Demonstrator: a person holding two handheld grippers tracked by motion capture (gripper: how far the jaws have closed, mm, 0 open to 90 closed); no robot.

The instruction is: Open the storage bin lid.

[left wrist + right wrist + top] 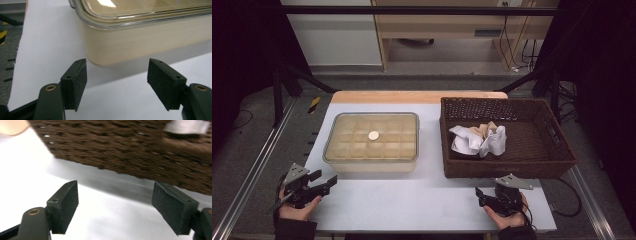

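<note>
Grippers resting at the near table edge — we are seeing the left gripper (326, 181) gaping beside the beige lidded box (371, 142), the right gripper (480, 195) gaping before the brown wicker basket (557, 150) holding crumpled cloth (478, 140). No writing legible.

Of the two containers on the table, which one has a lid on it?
The beige plastic box at the left, nearest the left hand-held gripper, is closed by a clear lid. The brown wicker basket at the right is open, holding crumpled cloths.
</note>
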